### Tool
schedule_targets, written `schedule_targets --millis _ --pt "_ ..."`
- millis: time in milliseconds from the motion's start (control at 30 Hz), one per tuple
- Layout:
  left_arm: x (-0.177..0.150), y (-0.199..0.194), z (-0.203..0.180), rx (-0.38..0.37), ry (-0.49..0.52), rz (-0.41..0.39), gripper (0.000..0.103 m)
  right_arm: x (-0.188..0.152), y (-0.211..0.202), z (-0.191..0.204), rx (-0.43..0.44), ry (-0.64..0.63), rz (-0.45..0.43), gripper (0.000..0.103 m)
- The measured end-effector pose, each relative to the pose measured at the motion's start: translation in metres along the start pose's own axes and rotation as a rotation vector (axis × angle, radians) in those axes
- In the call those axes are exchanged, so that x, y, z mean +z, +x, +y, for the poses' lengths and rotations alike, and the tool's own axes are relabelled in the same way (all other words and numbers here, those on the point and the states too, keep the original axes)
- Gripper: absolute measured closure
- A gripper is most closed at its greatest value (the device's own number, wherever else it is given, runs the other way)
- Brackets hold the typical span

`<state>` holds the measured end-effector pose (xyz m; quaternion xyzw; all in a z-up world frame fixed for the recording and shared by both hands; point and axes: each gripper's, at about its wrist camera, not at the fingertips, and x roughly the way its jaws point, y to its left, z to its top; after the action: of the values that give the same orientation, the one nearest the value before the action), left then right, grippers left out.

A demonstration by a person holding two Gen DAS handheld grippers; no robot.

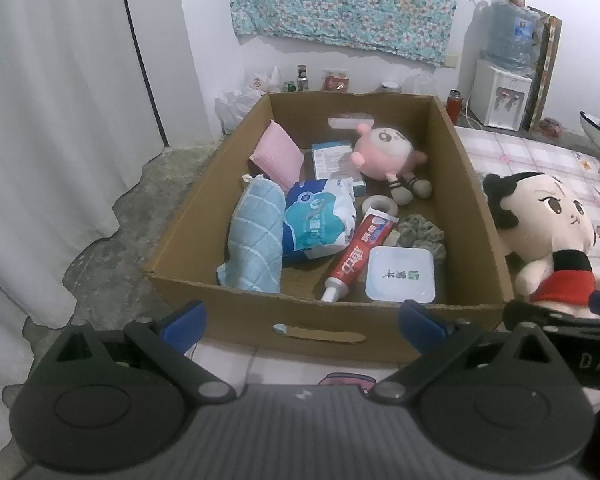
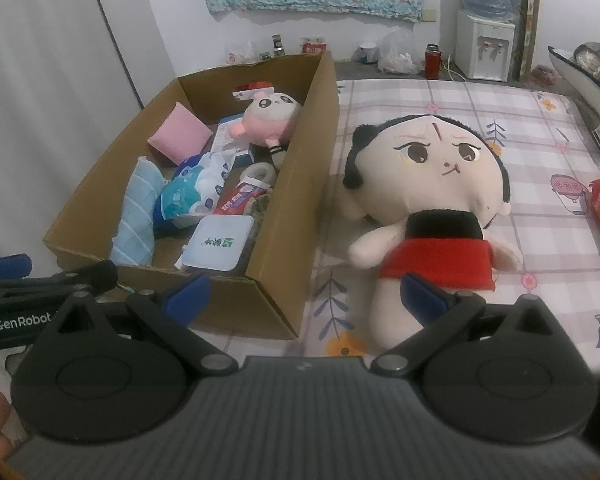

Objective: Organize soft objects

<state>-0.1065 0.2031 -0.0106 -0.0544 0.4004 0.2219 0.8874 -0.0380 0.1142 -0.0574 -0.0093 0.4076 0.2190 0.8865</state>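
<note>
Tongs gape empty — left (image 1: 300,322) before the box (image 1: 204,204), right (image 2: 306,294) over the doll (image 2: 432,216).

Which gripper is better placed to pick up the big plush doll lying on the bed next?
Probably the right gripper: open and empty, with the big black-haired plush doll in red right ahead of it. The left gripper faces the cardboard box.

Walls: plain white painted wall (image 1: 216,40) behind the scene.
Hanging: teal floral cloth (image 1: 348,4) spread flat high on that wall.
Curtain: white fabric curtain (image 1: 48,120) down the left side.
Floor: rough grey concrete floor (image 1: 140,220), patchy where it meets the curtain.
Bed: mattress under a pink-and-white checked sheet (image 2: 540,152) with small flower prints.
Corner: white water dispenser (image 2: 484,46) topped by a blue bottle, standing against the wall.
Light: dim and even.
</note>
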Motion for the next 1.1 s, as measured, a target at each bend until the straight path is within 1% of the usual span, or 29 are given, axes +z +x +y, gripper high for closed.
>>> schedule_targets --millis 367,1100 --pt "-0.0006 0.0027 0.0011 0.019 0.008 0.011 0.001 -0.0018 0.0034 0.0016 -0.008 -0.008 0.011 0.001" --pt "-0.0018 0.0049 0.0032 0.028 0.011 0.019 0.001 -0.0029 0.0065 0.0041 -0.014 -0.014 0.02 0.001"
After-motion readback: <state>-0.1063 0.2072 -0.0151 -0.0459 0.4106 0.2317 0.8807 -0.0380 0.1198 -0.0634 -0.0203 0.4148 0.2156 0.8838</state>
